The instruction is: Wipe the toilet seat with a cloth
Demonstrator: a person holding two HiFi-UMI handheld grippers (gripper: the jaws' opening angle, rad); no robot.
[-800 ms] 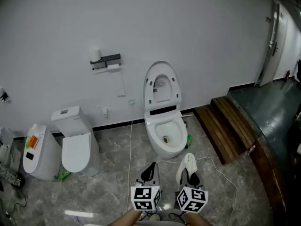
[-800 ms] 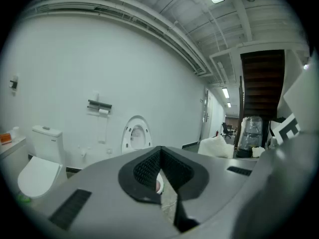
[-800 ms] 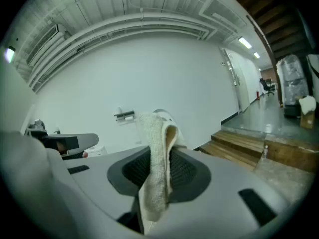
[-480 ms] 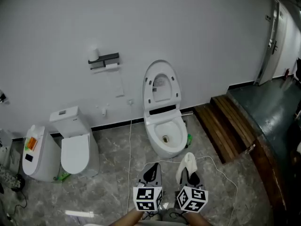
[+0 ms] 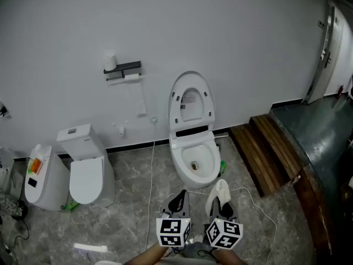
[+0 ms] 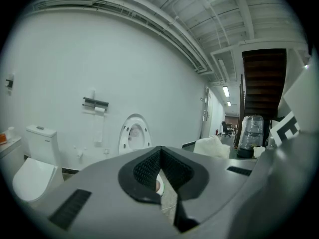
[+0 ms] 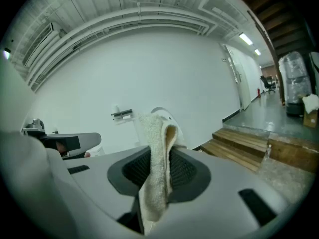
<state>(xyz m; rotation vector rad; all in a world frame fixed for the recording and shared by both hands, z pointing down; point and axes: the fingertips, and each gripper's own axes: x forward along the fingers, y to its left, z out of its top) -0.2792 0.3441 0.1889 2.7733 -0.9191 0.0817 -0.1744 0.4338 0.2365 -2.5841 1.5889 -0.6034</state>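
White lid-up ceramic toilet [image 5: 193,160] at 12 o'clock, grey marble floor [image 5: 127,220] between. Brown wooden step [image 5: 265,148] at 2 o'clock. Right gripper [image 5: 219,206] clamped on white terry cloth [image 5: 221,191]; left gripper [image 5: 177,200] closed, empty.

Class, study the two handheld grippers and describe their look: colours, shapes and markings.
The left gripper and the right gripper look alike. Each has a smooth grey body with dark rectangular slots, and black, finely ribbed pads set in a dark V-shaped recess. Each carries a white cube printed with black square markers.
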